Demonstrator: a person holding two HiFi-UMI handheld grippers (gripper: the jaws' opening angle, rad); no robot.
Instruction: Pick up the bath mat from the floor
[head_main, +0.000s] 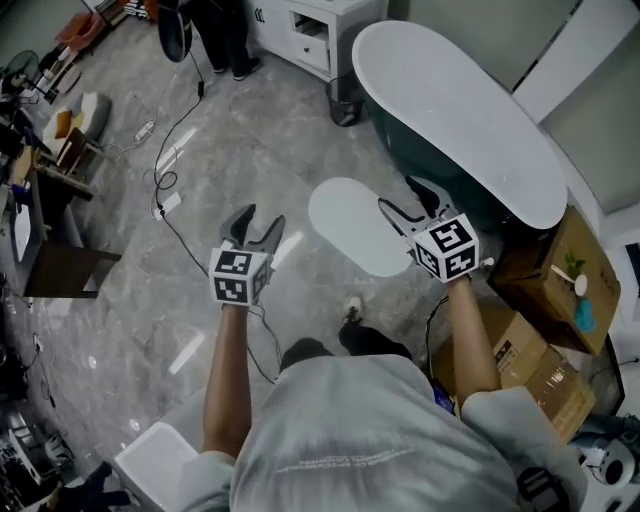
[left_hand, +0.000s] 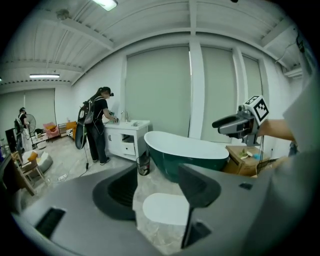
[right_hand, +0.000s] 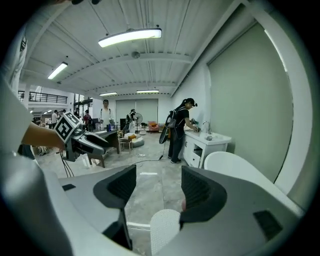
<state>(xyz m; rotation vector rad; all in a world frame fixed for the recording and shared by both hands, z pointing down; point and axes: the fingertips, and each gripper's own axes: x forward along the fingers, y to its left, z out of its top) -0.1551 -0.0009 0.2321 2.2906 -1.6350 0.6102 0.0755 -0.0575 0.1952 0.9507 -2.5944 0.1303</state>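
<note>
The white oval bath mat (head_main: 356, 225) lies flat on the grey marble floor beside the bathtub. It shows between the jaws in the left gripper view as a white patch (left_hand: 165, 209), and low in the right gripper view (right_hand: 164, 227). My left gripper (head_main: 254, 226) hangs in the air left of the mat, jaws apart with nothing between them. My right gripper (head_main: 414, 203) hovers over the mat's right edge, also open and empty. Each gripper appears in the other's view: the right gripper (left_hand: 239, 124), the left gripper (right_hand: 82, 142).
A dark green bathtub (head_main: 460, 125) with a white inside stands right of the mat. Cardboard boxes (head_main: 560, 275) sit at the right. A black cable (head_main: 165, 180) runs across the floor at left. A white vanity (head_main: 315, 30) and a standing person (head_main: 225, 35) are at the back.
</note>
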